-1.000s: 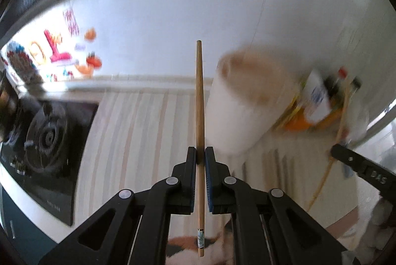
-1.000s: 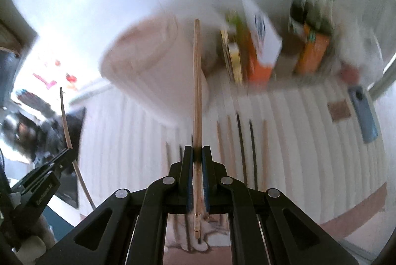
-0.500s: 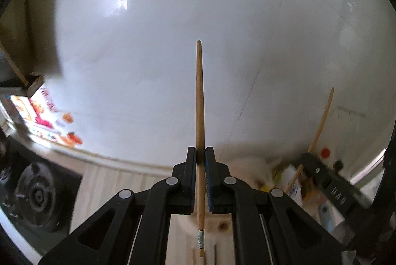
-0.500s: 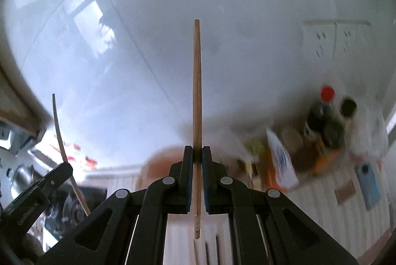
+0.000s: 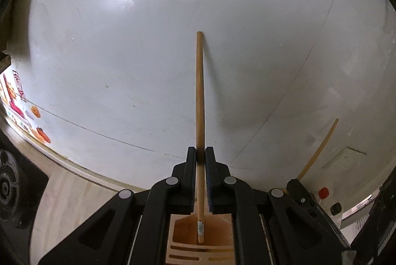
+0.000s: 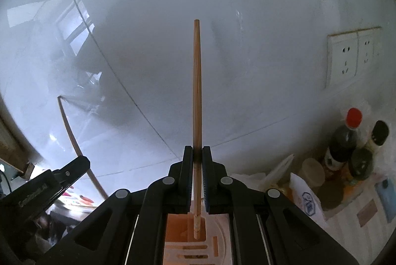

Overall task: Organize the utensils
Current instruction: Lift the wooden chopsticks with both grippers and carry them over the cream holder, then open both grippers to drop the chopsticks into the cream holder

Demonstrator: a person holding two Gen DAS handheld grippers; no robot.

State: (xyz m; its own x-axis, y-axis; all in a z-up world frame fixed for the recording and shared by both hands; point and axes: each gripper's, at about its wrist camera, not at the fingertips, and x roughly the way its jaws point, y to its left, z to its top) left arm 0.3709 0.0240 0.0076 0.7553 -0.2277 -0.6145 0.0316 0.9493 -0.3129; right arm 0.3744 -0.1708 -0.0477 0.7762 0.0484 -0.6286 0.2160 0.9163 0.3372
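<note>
Wooden chopsticks stand upright against a white tiled wall (image 5: 123,54), one clenched in each hand-held gripper. The left gripper (image 5: 200,161) pinches its chopstick (image 5: 199,96) near the lower end, whose labelled tip hangs over the open compartment of a wooden utensil holder (image 5: 178,240) directly below. The right gripper (image 6: 197,159) clamps a second chopstick (image 6: 196,91) the same way, its lower tip over an orange-toned compartment of the same holder (image 6: 178,227). In each wrist view the other gripper and its chopstick show at the frame's edge. Sauce bottles (image 6: 346,141) and packets crowd the pale striped counter (image 6: 346,223) at right beneath a double wall socket (image 6: 351,57); a black gas hob (image 5: 10,190) sits at far left.
</note>
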